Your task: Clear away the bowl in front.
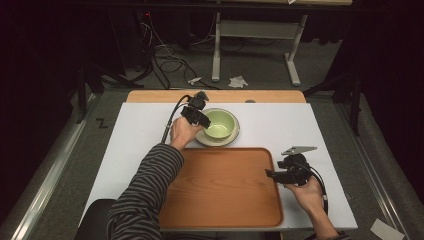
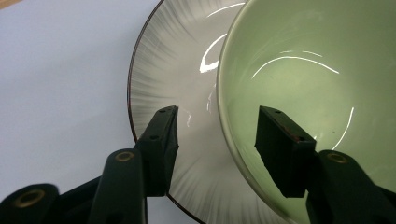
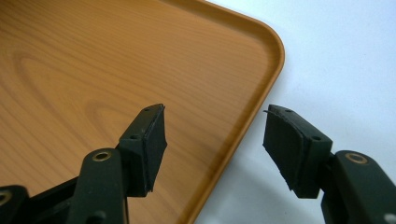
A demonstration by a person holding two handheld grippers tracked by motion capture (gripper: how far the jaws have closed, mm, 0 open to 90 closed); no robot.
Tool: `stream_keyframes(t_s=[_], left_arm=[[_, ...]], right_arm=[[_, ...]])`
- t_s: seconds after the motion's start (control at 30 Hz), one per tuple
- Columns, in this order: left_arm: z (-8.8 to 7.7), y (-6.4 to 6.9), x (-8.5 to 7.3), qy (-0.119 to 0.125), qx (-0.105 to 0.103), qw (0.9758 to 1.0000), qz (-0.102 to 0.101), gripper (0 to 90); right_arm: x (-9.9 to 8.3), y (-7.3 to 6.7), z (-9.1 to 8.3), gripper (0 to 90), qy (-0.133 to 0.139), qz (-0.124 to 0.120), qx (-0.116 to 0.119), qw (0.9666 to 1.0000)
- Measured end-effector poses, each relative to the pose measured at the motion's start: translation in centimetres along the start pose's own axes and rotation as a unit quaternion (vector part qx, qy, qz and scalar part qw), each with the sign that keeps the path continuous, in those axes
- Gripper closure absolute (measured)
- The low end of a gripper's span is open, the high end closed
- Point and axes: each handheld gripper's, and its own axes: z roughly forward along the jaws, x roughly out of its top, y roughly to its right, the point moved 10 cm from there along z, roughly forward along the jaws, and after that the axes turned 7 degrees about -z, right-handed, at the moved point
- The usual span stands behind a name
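Note:
A pale green bowl rests on a grey ribbed plate at the back of the white table. My left gripper is open and straddles the bowl's left rim: in the left gripper view one jaw is inside the green bowl, the other over the plate. A wooden tray lies empty in front. My right gripper hangs open over the tray's right edge; in the right gripper view its jaws straddle the tray rim.
The white table top extends left and right of the tray. Beyond its far wooden edge stand a metal table frame and cables on the floor. A striped sleeve crosses the tray's left side.

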Motion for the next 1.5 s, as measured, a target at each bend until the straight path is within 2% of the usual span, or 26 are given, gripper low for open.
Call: stream_keyframes(t_s=[0.03, 0.13, 0.2, 0.4, 0.57, 0.8, 0.87, 0.9, 0.97, 1.1, 1.2, 1.47, 1.5], left_arm=[[0.1, -0.1, 0.1, 0.001, -0.001, 1.0, -0.007, 50.6], [0.2, -0.4, 0.0, -0.003, -0.001, 0.9999, -0.012, 52.7], [0.3, -0.4, -0.1, -0.005, -0.01, 0.9997, -0.02, 54.0], [0.5, -0.4, -0.1, -0.01, -0.022, 0.9994, -0.026, 62.4], [0.5, -0.5, 0.0, -0.007, -0.018, 0.9996, -0.021, 70.5], [0.7, -0.5, 0.0, -0.007, -0.024, 0.9993, -0.028, 78.4], [0.9, -0.5, 0.0, -0.014, -0.037, 0.9985, -0.037, 80.2], [0.9, -0.5, 0.0, -0.014, -0.037, 0.9985, -0.037, 81.0], [1.0, -0.6, 0.1, -0.014, -0.044, 0.9977, -0.05, 82.2], [1.1, -0.7, 0.1, -0.012, -0.046, 0.9974, -0.054, 83.2], [1.1, -0.8, 0.2, -0.015, -0.061, 0.9957, -0.068, 83.9], [1.0, -0.6, 0.3, -0.008, -0.071, 0.9949, -0.071, 84.2], [1.0, -0.5, 0.7, 0.003, -0.079, 0.9944, -0.069, 84.2]], right_arm=[[0.0, 0.1, 0.0, 40.5, 0.0, -0.002, -0.002, 1.0], [0.1, 0.0, 0.0, 40.5, 0.001, -0.003, -0.001, 1.0], [0.1, 0.0, 0.0, 40.6, 0.002, -0.002, -0.002, 1.0], [0.0, 0.1, 0.1, 40.5, 0.0, -0.004, -0.003, 1.0], [0.1, 0.0, 0.0, 40.6, 0.002, -0.004, -0.004, 1.0], [0.1, 0.1, 0.1, 40.7, -0.001, -0.008, -0.009, 0.9999], [0.1, 0.1, 0.1, 40.7, -0.001, -0.007, -0.01, 0.9999], [0.1, 0.1, 0.1, 40.7, -0.001, -0.007, -0.01, 0.9999], [0.2, 0.3, 0.1, 40.9, 0.001, -0.008, -0.018, 0.9998], [0.4, 0.2, 0.0, 41.3, 0.007, -0.011, -0.023, 0.9997], [0.4, 0.3, 0.1, 41.3, 0.005, -0.009, -0.022, 0.9997], [0.7, 0.3, -0.1, 41.4, 0.018, -0.01, -0.026, 0.9995], [0.7, 0.3, -0.1, 41.4, 0.017, -0.008, -0.025, 0.9995]])
